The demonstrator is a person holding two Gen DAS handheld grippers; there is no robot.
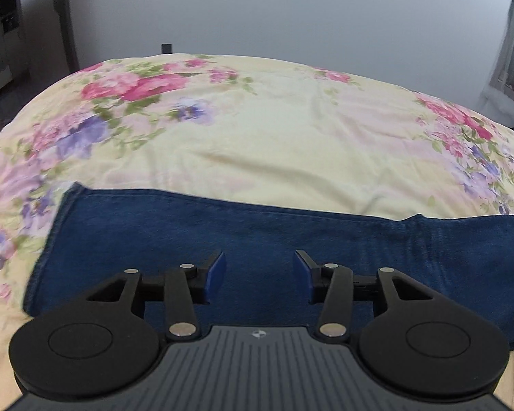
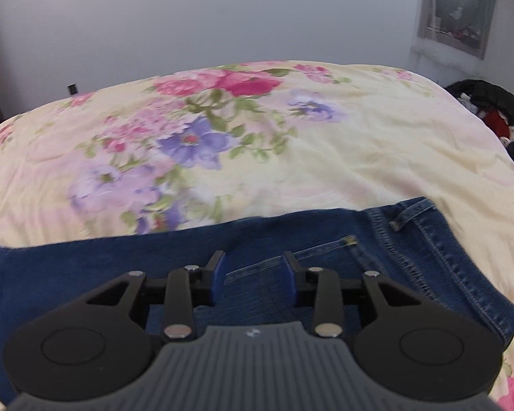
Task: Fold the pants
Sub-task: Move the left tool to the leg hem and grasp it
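the blue jeans [image 1: 257, 239] lie flat as a long band across the near edge of the bed, on the floral quilt [image 1: 274, 130]; the leg hem sits at the left end in the left wrist view, and the waistband with its belt loop [image 2: 411, 215] lies at the right end in the right wrist view. our left tongs [image 1: 259, 275] stand partly open over the leg with nothing between the pads, and our right tongs [image 2: 253, 279] are a little narrower, also empty, hovering near the pocket seam [image 2: 291, 258]. we judge the lengthwise fold looks made and a crosswise fold is still due. the risk is pinching only the top layer of denim, so the lower leg stays behind and the fold skews. grabbing at unequal points on hem and waist would twist the band. the soft quilt could get caught in the pads and dragged up with the cloth. the near edge may slide off the bed if we pull towards us.
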